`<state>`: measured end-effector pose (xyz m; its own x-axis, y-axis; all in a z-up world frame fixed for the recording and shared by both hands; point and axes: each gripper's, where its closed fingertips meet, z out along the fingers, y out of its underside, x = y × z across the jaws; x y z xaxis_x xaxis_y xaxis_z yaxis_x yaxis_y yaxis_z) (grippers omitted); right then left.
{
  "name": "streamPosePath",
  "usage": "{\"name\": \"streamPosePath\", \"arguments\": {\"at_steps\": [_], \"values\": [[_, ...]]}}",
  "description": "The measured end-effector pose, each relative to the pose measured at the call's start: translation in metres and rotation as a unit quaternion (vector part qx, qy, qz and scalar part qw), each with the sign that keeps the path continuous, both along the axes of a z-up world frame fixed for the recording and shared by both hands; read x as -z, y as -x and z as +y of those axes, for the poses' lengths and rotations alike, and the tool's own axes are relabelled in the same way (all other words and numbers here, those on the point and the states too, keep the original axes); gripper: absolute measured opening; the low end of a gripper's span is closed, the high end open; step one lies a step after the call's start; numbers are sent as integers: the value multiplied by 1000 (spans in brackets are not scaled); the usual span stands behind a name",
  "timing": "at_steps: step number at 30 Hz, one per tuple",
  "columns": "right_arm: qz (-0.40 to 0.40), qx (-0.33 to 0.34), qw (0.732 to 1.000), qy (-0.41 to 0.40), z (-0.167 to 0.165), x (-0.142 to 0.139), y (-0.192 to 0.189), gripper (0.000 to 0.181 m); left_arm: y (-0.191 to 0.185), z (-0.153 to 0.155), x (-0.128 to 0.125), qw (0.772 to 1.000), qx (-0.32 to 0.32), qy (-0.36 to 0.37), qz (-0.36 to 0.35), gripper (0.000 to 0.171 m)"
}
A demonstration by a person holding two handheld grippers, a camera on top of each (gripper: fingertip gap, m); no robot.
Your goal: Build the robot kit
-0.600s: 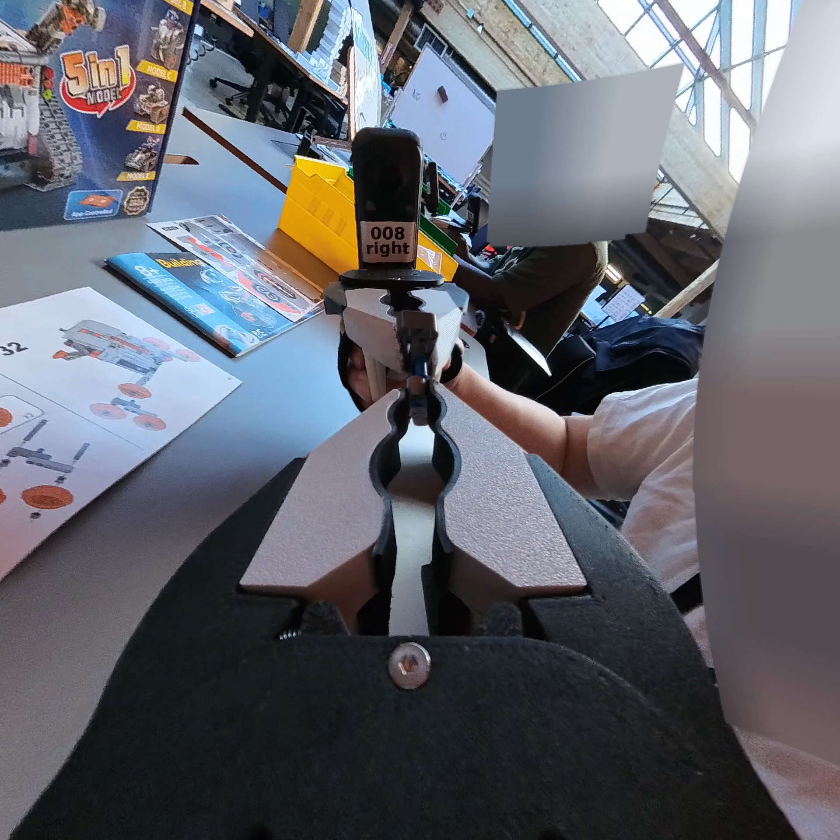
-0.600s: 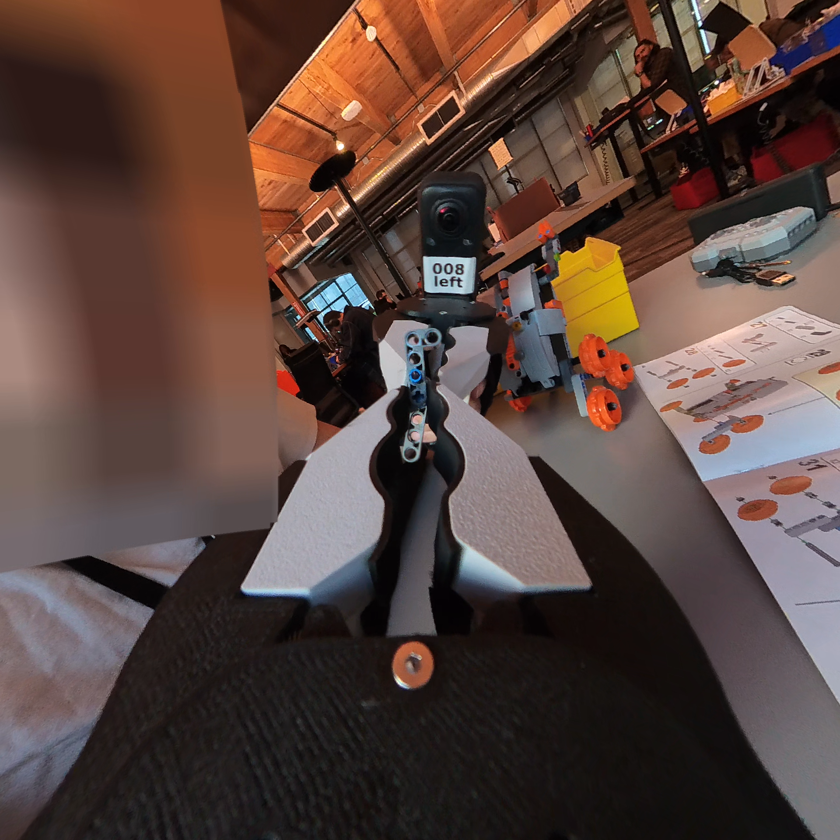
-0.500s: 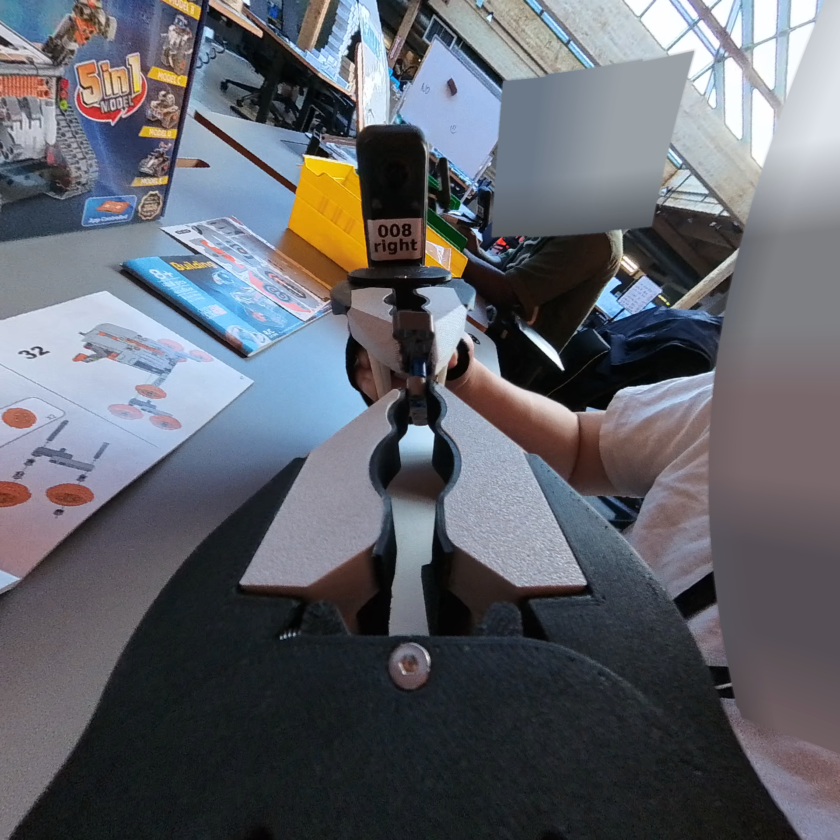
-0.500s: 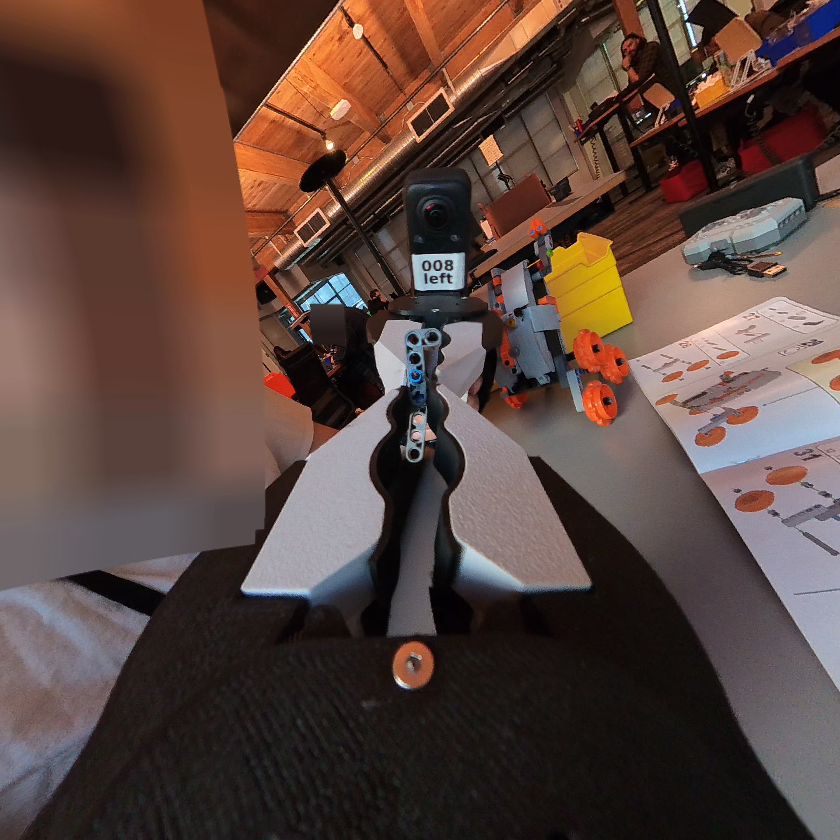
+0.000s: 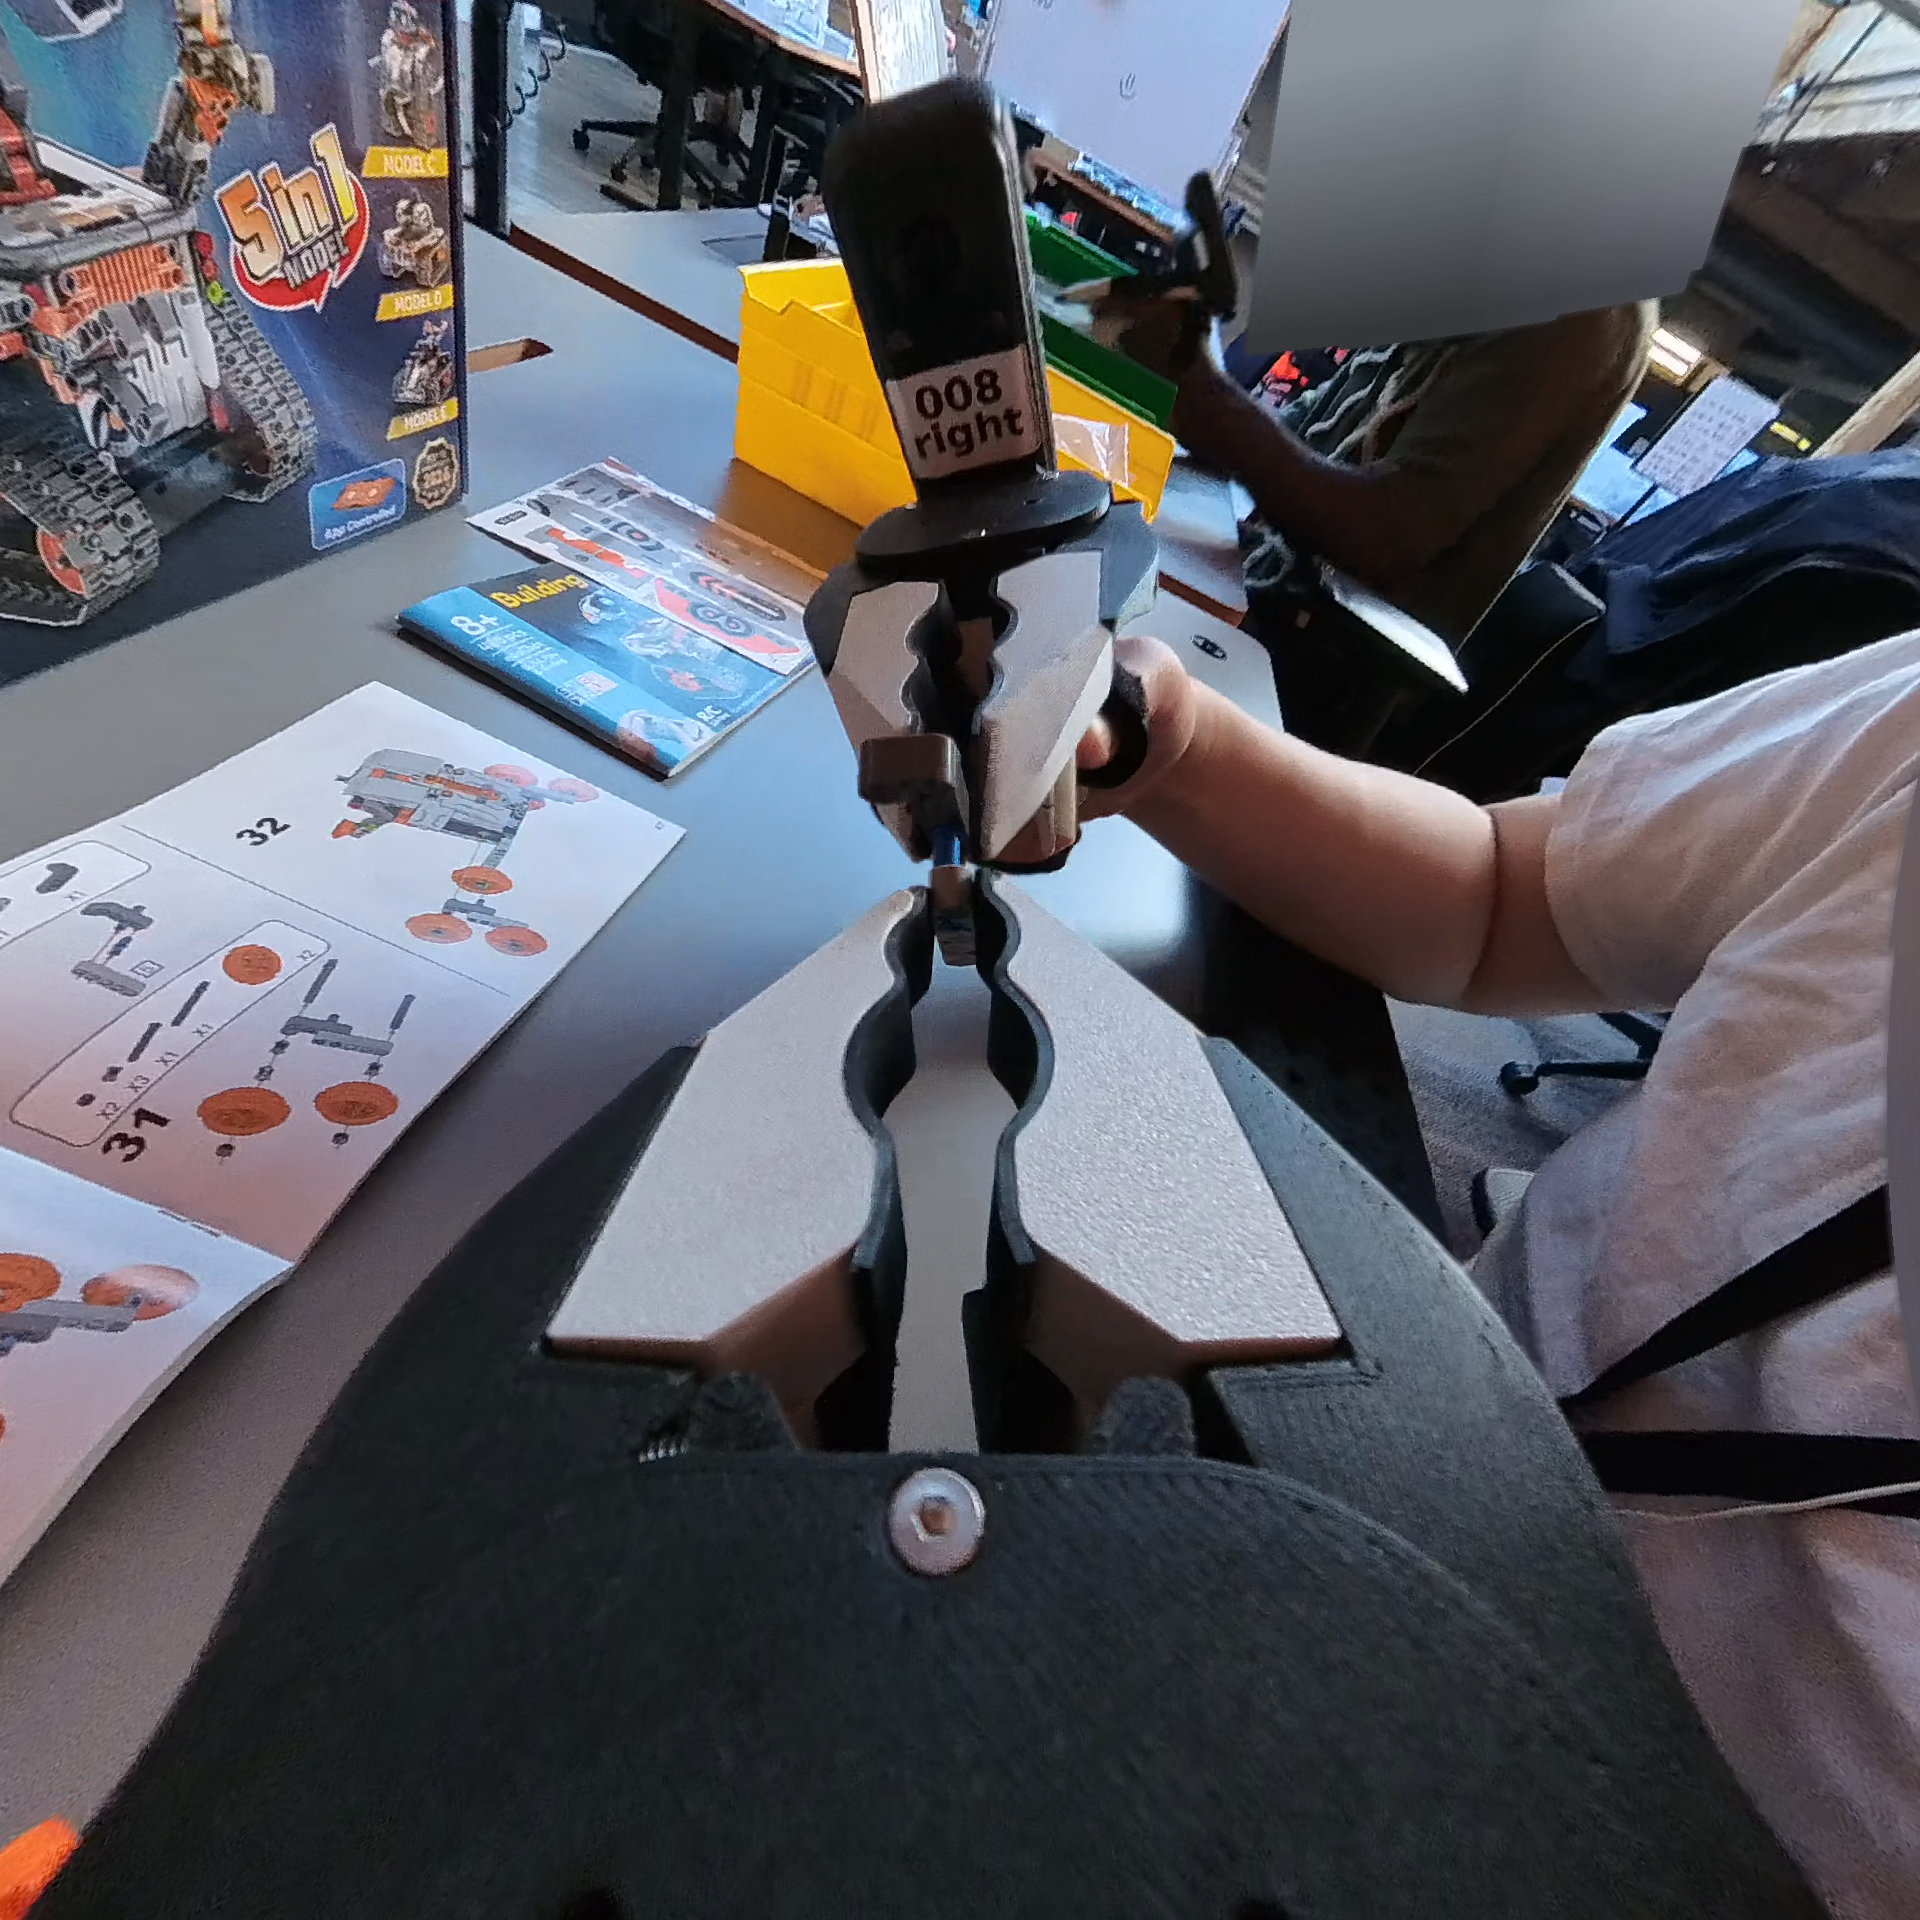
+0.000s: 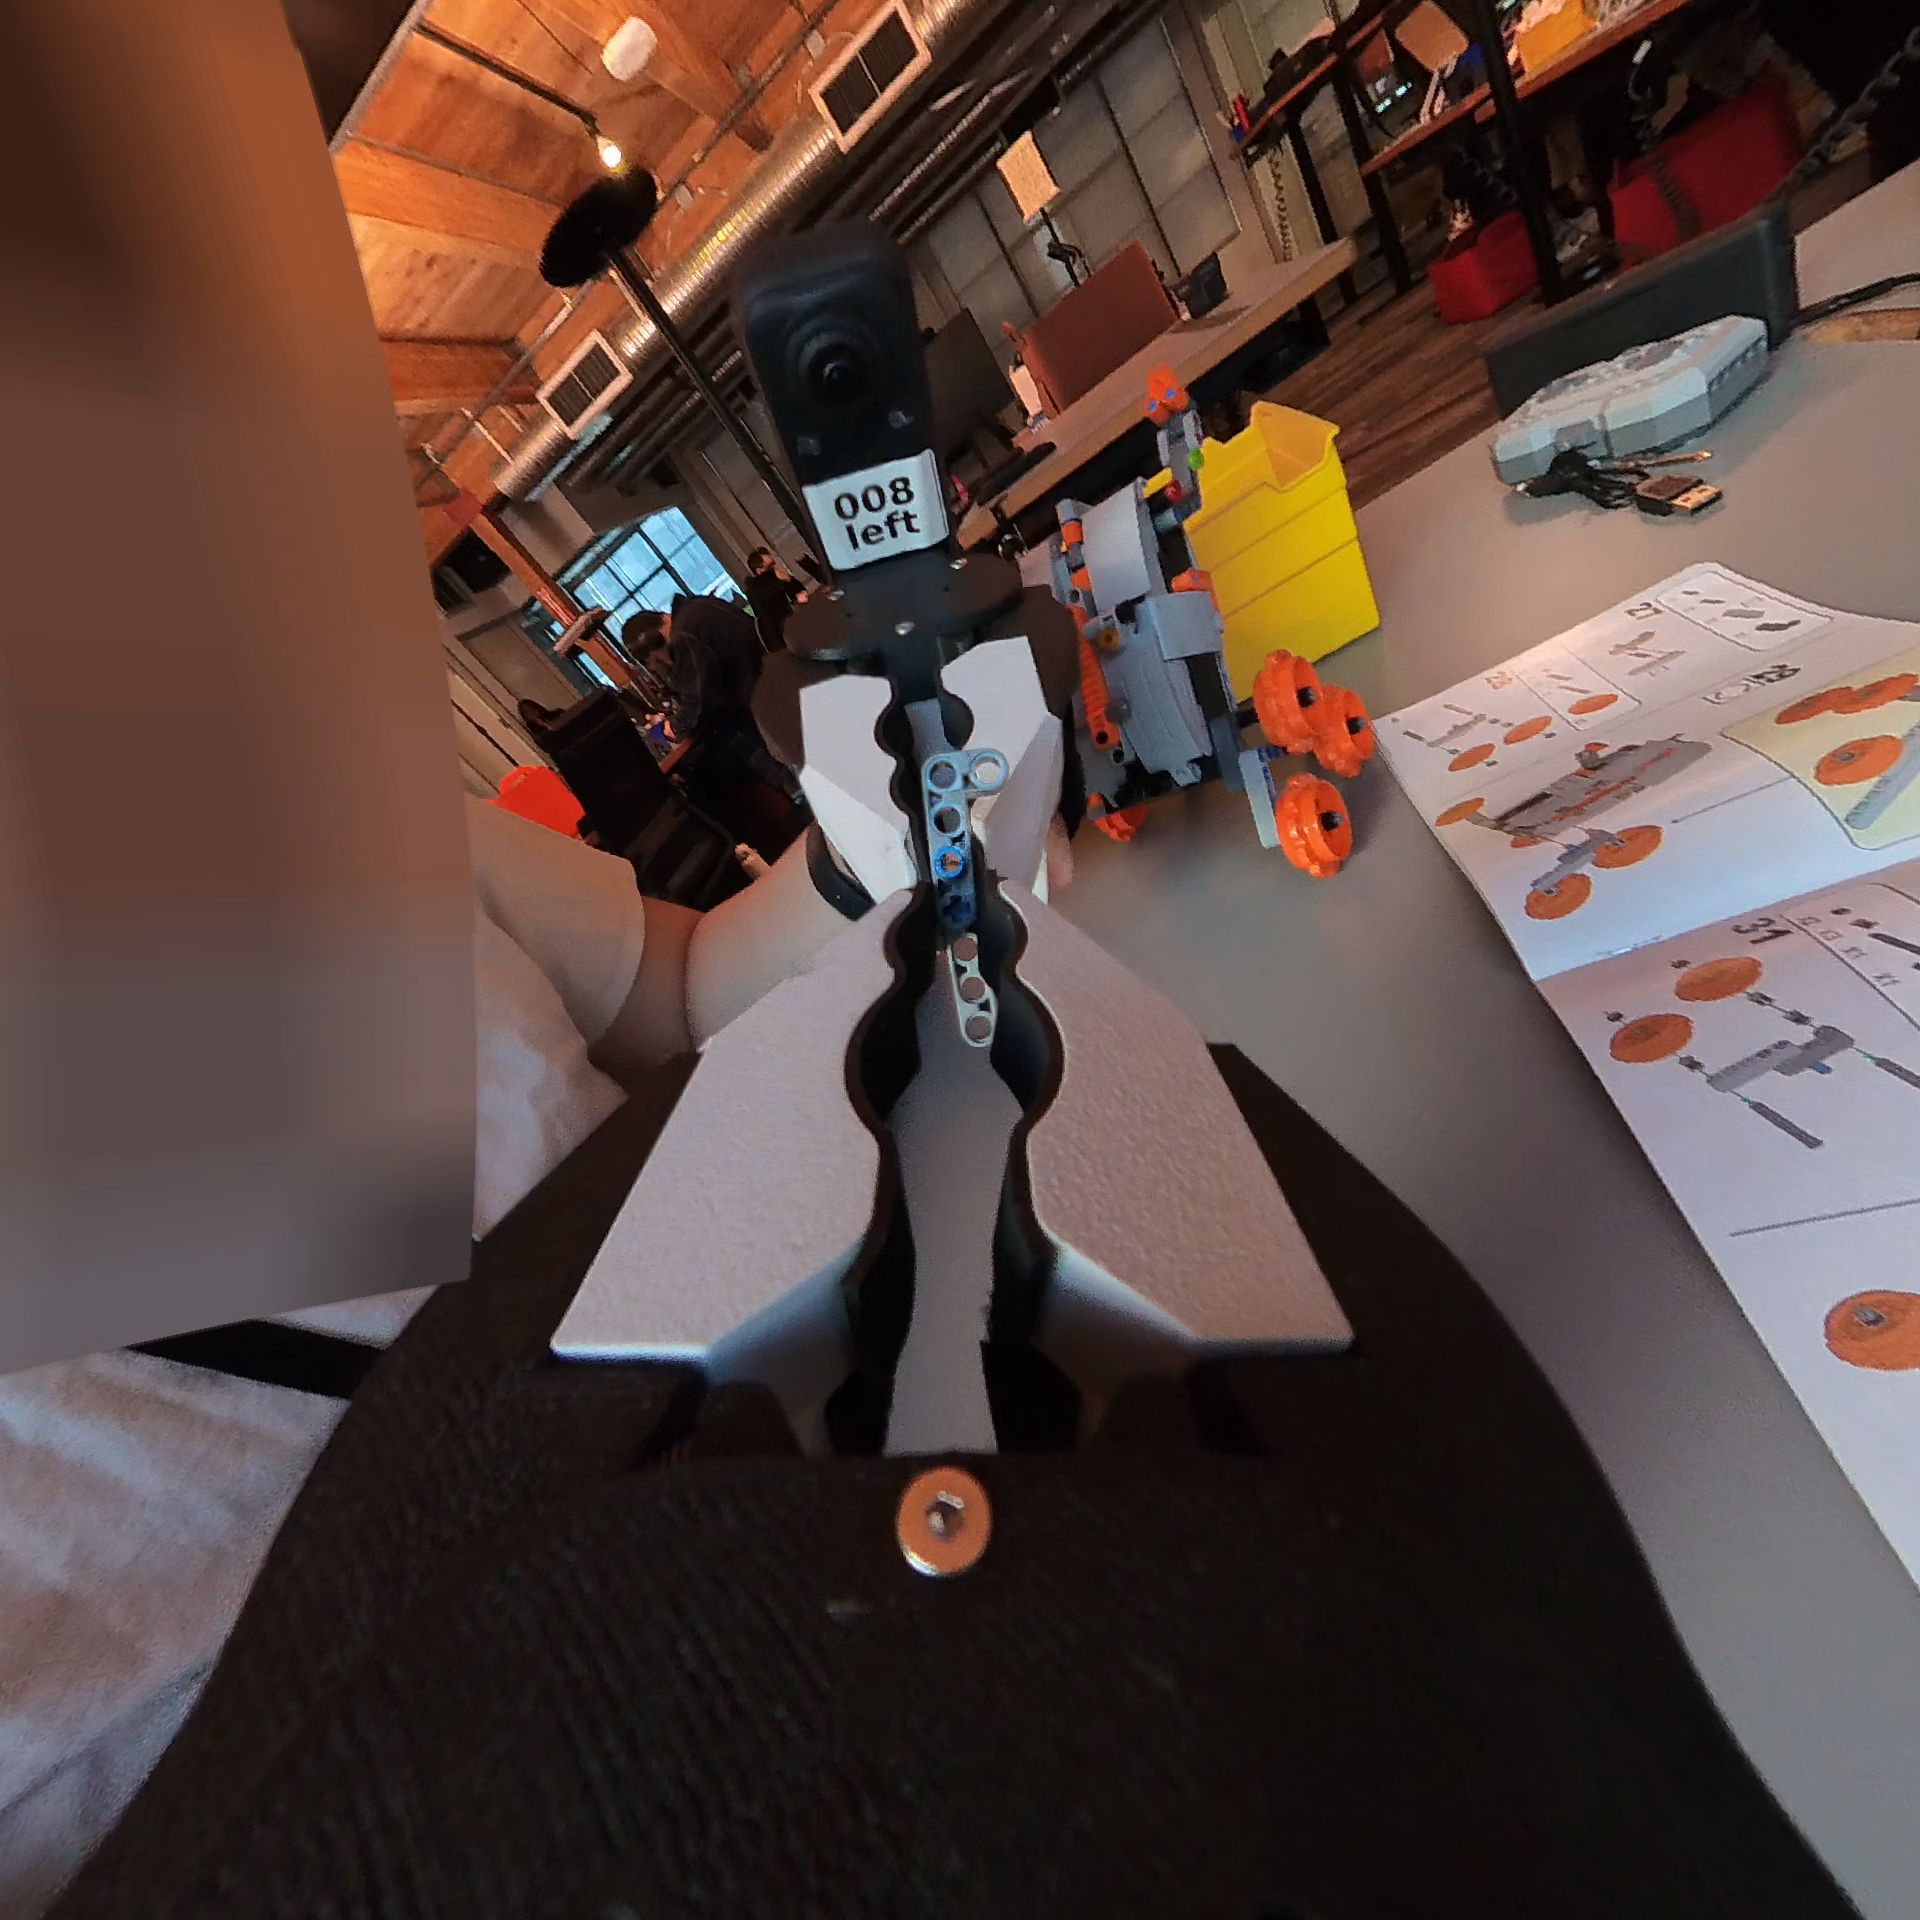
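Observation:
My two grippers meet tip to tip above the grey table [image 5: 644,395]. My right gripper [image 6: 956,902] is shut on a grey L-shaped beam [image 6: 943,805] with holes and a blue pin [image 6: 948,860]; the beam stands nearly upright, its short arm on top. My left gripper [image 5: 951,916] is closed on the lower part of the same beam [image 5: 954,925], just under the blue pin [image 5: 947,847]. Each view shows the other gripper opposite: the right one in the left wrist view [image 5: 961,847], the left one in the right wrist view [image 6: 928,831]. A hand holds each.
An open instruction sheet [image 5: 312,935] [image 6: 1662,831], a blue booklet [image 5: 613,665] and a kit box [image 5: 229,312] lie on the table. A half-built model with orange wheels [image 6: 1153,665], a yellow bin [image 6: 1288,561] [image 5: 805,405] and a grey hub [image 6: 1631,405] stand farther off. A person [image 5: 1403,468] sits behind. The tips of both grippers are at nearly the same place.
Both grippers stay tip to tip on the beam. The right gripper now leans sideways in the left wrist view, and the beam's short arm has turned into sight.

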<state>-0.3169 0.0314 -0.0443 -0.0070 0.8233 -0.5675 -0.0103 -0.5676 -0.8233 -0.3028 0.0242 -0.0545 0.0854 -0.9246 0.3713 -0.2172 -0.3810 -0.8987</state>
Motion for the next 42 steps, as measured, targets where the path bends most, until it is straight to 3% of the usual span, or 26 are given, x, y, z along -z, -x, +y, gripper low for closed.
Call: {"name": "streamPosePath", "arguments": {"at_steps": [7,17,21,28,34,37,42], "values": [[-45,11,998,-36,0,7,-1,7,-3,0,8,1000,2,-5,18,5],[-93,-7,996,-5,-1,30,-5,7,-6,0,30,998,9,-2,62,5],[-82,-2,996,-19,0,25,-4,7,-7,0,26,999,11,26,44,5],[-96,-11,995,-23,-3,28,-6,7,-9,-3,30,998,16,13,53,5],[-130,-18,991,-36,-3,44,-8,7,-13,-3,46,996,22,34,74,5],[-121,-19,992,-23,0,45,-9,7,-14,-1,47,996,21,65,64,5],[-106,-22,994,-18,0,40,-11,7,-16,0,42,997,17,52,50,6]]}}
